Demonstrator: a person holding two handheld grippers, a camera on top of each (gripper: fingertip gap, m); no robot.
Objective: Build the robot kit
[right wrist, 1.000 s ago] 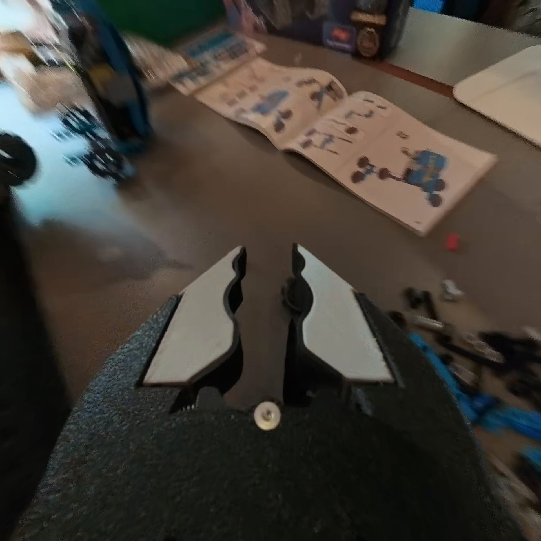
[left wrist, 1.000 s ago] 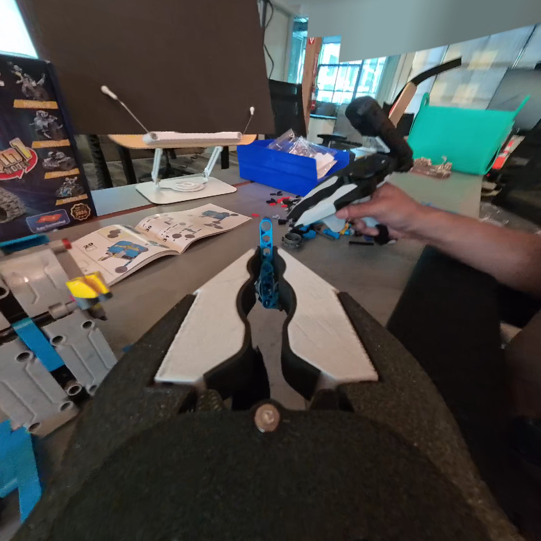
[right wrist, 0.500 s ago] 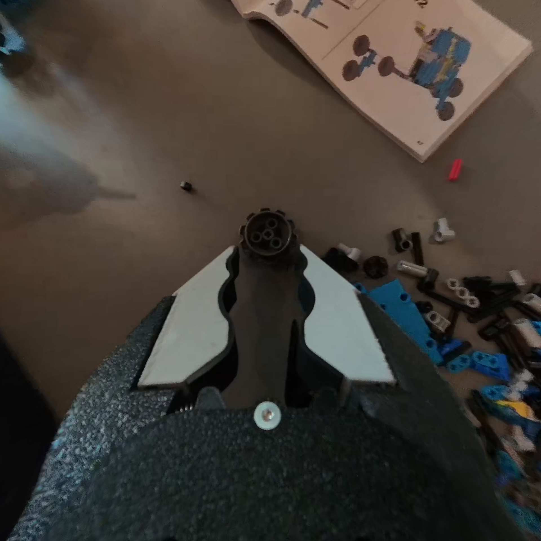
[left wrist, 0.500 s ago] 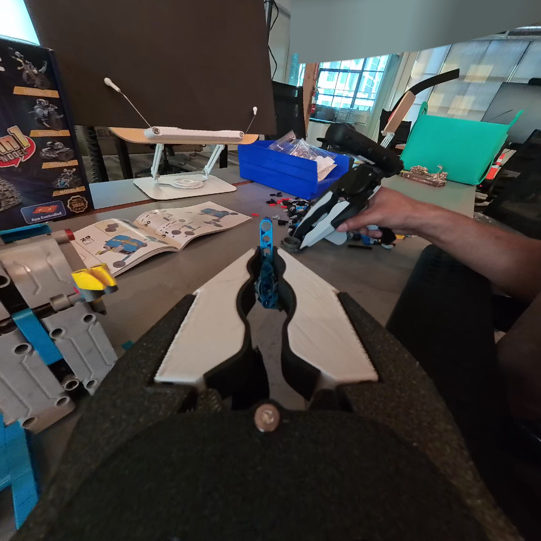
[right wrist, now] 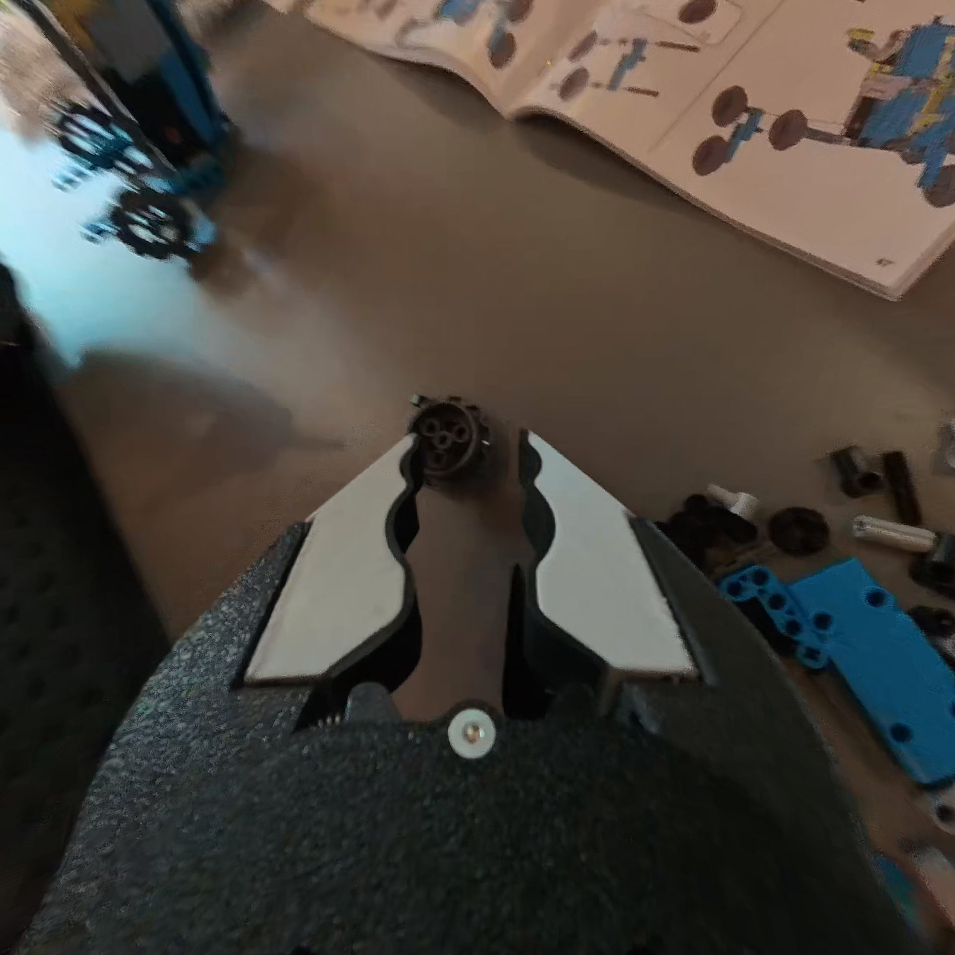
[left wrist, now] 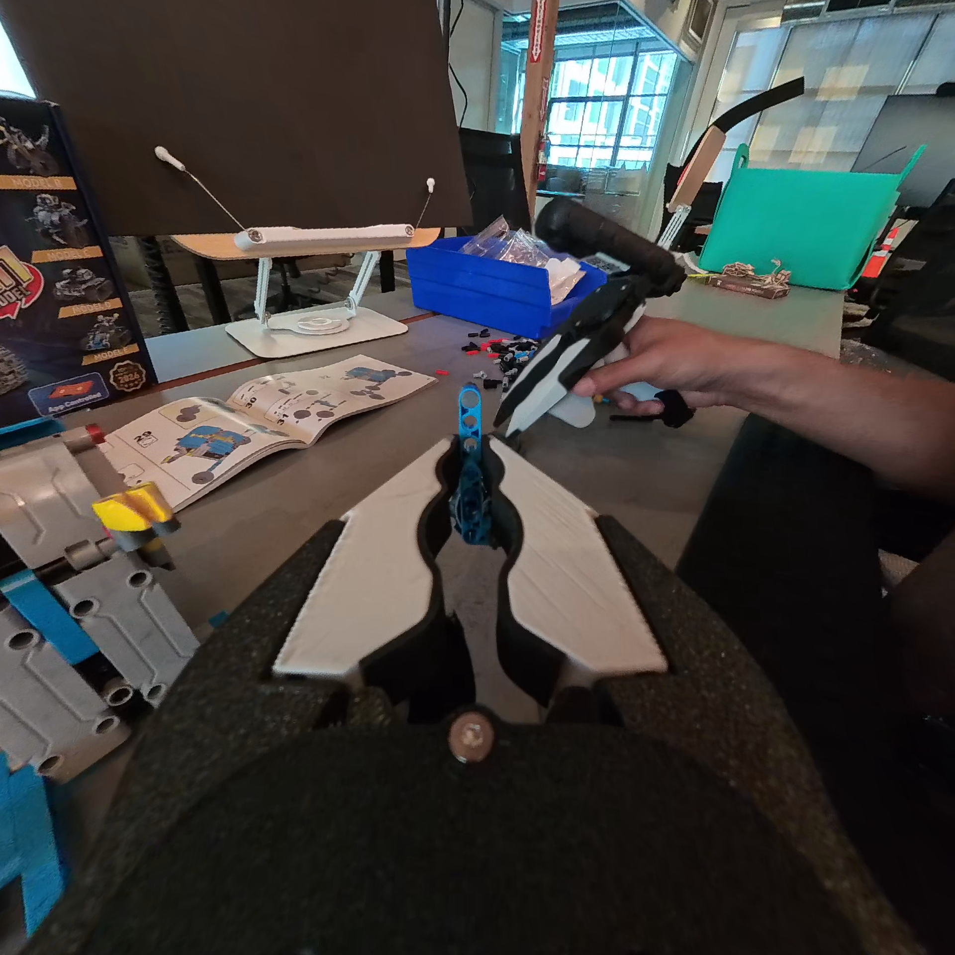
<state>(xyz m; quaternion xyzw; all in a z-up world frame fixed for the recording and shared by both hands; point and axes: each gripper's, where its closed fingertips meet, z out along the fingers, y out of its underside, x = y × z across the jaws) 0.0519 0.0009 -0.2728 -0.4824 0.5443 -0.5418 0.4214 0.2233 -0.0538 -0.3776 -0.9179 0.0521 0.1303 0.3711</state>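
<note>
Blue beam (left wrist: 469,413) is standing upright, pinched in the closed left tool (left wrist: 470,444). Just beyond it the right tool (right wrist: 467,439) is hanging with fingers apart, a dark gear (right wrist: 448,444) lying on the bench (right wrist: 517,336) against its left finger. Loose parts (right wrist: 852,542) are lying to its right, a booklet (left wrist: 268,413) is lying open farther back, and a grey model (left wrist: 67,594) is sitting at the bench's left edge.

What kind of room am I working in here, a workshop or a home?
Probably an open office or lab used as a building-kit bench: a grey table with an open instruction booklet, a blue parts bin, scattered small pieces, and large glazed windows behind.
</note>
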